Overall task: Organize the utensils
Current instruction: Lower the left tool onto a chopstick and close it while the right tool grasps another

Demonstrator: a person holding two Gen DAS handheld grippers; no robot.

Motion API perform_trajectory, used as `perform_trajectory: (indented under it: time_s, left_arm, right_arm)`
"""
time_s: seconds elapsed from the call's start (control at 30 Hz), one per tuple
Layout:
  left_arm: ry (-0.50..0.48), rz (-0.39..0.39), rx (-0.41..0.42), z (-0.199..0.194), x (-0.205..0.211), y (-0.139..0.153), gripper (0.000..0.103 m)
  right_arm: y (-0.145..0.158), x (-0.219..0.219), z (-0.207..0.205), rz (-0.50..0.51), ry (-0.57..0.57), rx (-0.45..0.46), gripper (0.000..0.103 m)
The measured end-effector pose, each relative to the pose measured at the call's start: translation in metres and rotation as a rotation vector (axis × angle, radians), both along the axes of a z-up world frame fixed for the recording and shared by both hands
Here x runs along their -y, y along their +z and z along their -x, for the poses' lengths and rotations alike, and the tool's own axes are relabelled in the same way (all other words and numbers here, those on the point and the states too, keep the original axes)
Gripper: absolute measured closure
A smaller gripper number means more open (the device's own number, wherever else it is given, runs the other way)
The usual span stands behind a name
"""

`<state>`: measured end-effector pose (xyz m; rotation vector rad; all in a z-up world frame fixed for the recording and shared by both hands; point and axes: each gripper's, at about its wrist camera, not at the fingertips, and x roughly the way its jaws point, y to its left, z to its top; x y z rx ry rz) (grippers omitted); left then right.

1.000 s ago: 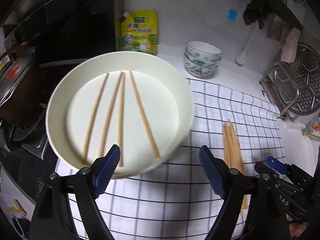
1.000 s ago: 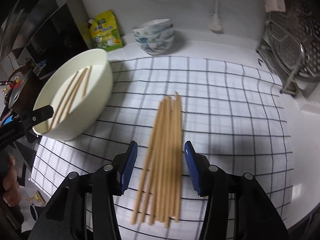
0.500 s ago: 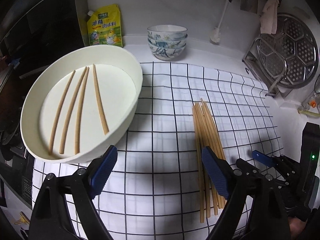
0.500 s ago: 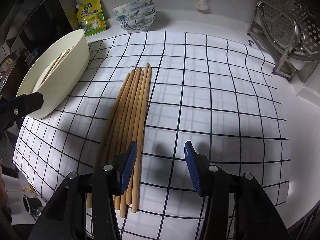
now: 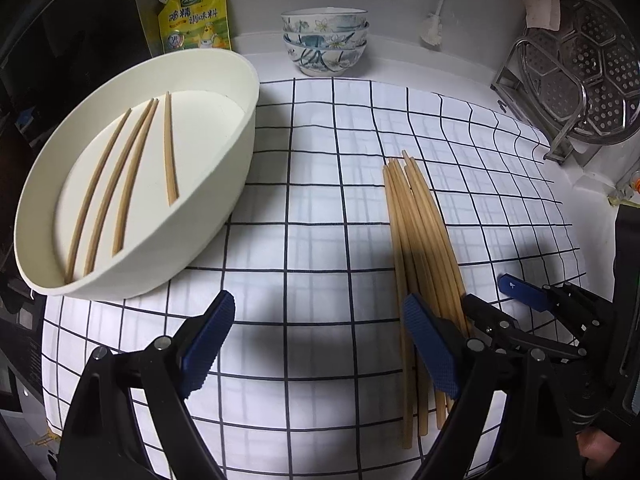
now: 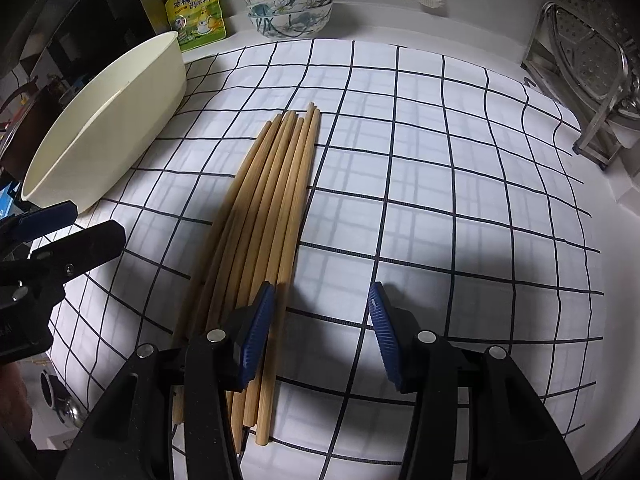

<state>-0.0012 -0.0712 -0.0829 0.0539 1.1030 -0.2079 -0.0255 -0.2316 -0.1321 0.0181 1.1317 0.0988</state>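
Bare cloth (image 5: 320, 208) separates basin (image 5: 240, 168) from chopsticks (image 5: 420, 232).

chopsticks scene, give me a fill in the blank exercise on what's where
1. The white basin holds ____ chopsticks.
2. The bundle of chopsticks lies on a ____ cloth.
3. Nothing is between the jaws of the ____ gripper in its own wrist view, nor of the other.
4. The yellow pouch stands to the ____ of the stacked bowls.

Missing words: four; checked; left (or right); left
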Motion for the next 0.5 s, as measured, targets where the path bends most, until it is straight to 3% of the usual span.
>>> perform_trajectory:
  time_s: [0.23,0.5]
  left_arm:
    - [0.032,0.045,-0.064,-0.002,0.003,-0.013,0.018]
    - [0.020,0.010,-0.062,-0.002,0.013,-0.023,0.018]
  right_arm:
    - [-0.001,0.004,0.000,0.001,0.008,0.008,0.056]
    - [0.000,0.019,0.002,0.005,-0.016,0.017,0.056]
